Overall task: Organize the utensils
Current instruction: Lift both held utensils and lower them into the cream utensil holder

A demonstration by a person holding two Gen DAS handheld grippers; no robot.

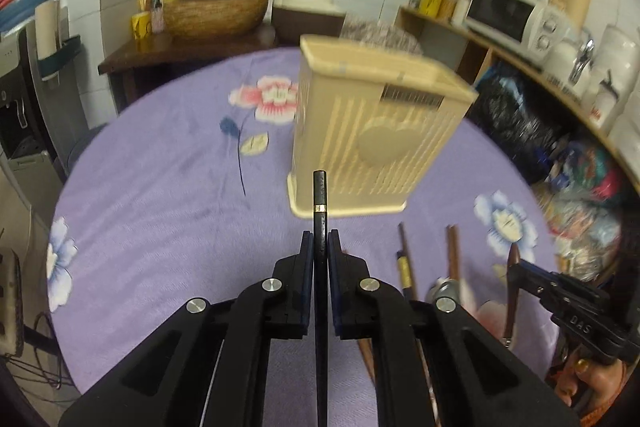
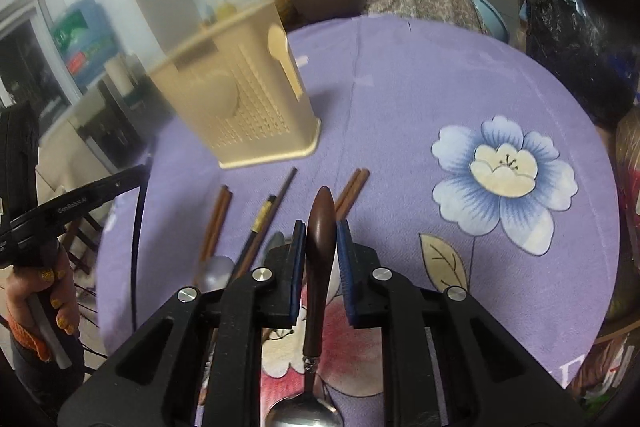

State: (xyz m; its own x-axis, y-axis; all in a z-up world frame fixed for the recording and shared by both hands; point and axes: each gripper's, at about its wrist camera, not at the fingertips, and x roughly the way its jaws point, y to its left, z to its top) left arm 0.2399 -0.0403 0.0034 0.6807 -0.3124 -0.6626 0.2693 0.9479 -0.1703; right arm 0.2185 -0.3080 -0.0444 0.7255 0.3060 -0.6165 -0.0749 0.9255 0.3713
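My left gripper (image 1: 320, 247) is shut on a black chopstick (image 1: 320, 195) with a gold band, its tip pointing up in front of the cream utensil holder (image 1: 380, 131). My right gripper (image 2: 320, 239) is shut on the brown wooden handle of a spoon (image 2: 320, 227), whose metal bowl (image 2: 304, 413) hangs toward the camera. The same holder (image 2: 240, 95) stands on the purple cloth ahead and left of the right gripper. Brown chopsticks (image 2: 352, 191), another brown pair (image 2: 218, 215) and a black chopstick (image 2: 272, 211) lie on the cloth between gripper and holder.
The round table has a purple flowered cloth (image 1: 160, 187). A wooden shelf with a microwave (image 1: 500, 11) and jars runs along the right. A sideboard with a basket (image 1: 216, 15) stands behind the table. A hand (image 2: 44, 291) holding the left gripper shows at the left of the right wrist view.
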